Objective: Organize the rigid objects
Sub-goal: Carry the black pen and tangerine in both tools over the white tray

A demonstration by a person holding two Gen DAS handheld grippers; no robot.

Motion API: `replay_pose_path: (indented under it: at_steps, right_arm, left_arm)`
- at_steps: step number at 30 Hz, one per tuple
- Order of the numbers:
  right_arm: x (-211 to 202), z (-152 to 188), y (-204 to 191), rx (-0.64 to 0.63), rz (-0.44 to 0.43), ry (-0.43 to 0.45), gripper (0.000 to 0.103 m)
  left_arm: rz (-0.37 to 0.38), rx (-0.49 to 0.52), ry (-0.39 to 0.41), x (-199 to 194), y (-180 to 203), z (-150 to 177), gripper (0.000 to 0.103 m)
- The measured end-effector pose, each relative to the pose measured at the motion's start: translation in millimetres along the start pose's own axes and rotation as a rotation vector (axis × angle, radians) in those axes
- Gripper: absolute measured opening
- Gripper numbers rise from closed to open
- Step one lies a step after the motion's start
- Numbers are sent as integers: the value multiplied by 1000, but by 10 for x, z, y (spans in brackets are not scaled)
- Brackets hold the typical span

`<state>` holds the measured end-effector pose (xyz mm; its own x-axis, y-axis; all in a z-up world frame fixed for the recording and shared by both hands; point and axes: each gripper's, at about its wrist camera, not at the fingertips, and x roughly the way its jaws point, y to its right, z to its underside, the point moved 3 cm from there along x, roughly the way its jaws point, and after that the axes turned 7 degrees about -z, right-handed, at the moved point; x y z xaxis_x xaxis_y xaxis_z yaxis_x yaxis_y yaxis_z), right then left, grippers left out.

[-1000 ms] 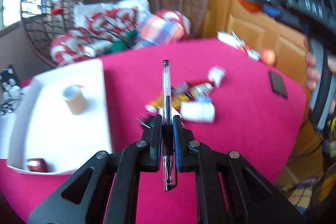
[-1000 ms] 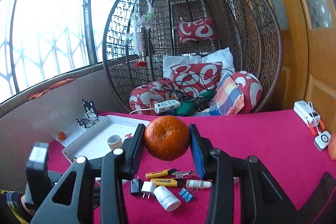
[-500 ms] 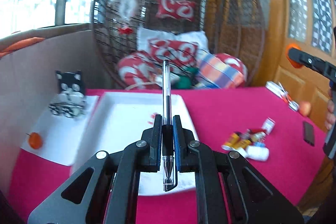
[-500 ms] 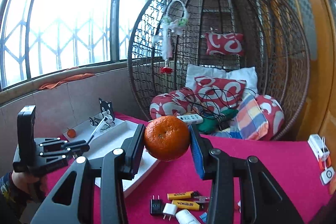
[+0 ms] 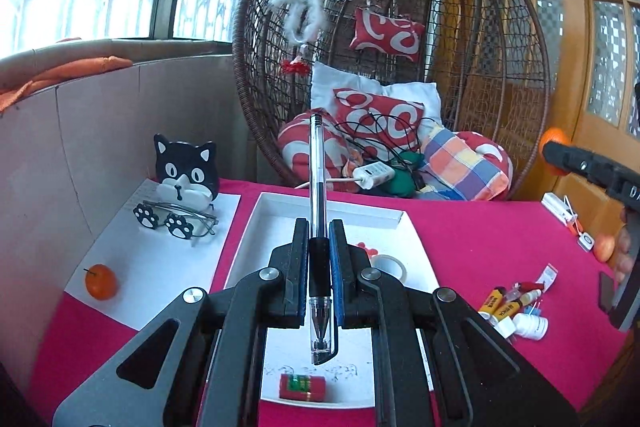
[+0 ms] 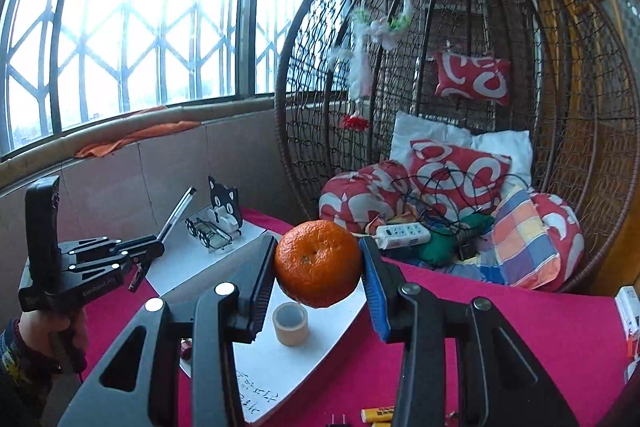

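1. Carrying two things above a pink table [image 5: 480,239], both over or near the white tray [image 5: 256,223]; tray looks stiff and light, best left where it lies, front rim hidden behind the left gripper's body.
2. Held in the right gripper [image 6: 318,267]: a tangerine [image 6: 318,263], round, firm but easily bruised, waxy skin likely a bit slippery. Jaws partly open, pads pressing its two sides near the widest part, the sensible place. Hangs in the air above the tray's corner, clear of the tape roll [image 6: 290,323] below. Underside and far side not seen.
3. Held in the left gripper [image 5: 320,267]: a clear pen [image 5: 319,187], light, stiff, smooth plastic barrel. Jaws clamped down narrow on the black rubber grip section, the least slippery spot. Long end points forward and up, capped tip sticks out back toward the camera; likely to pivot if bumped. Sits above the tray's middle, touching nothing else.
4. Small red can [image 5: 302,387] lying in the tray's near end; label too blurred to read.
5. Loose pile on the table to the right [image 5: 516,307]: yellow tubes, white bottle, clips; too small to sort out.
6. Handwriting on the tray floor, unreadable.
7. Second tangerine [image 5: 101,281] on white paper, left of the tray.
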<state>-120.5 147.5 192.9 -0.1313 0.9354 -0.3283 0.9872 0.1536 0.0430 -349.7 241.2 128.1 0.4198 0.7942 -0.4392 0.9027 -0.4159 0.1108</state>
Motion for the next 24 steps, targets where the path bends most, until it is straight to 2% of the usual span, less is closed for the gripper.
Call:
replay_pose_path:
  at_steps: [8, 17, 24]
  right_arm:
    - [715, 157, 205, 100, -9, -144, 41]
    - [1494, 563, 395, 240, -7, -318, 41]
    - [1869, 768, 454, 292, 18, -394, 41]
  left_arm:
    - [18, -34, -62, 448, -89, -141, 9]
    - [42, -111, -170, 974, -117, 135, 9]
    - [62, -143, -252, 1237, -78, 366, 9]
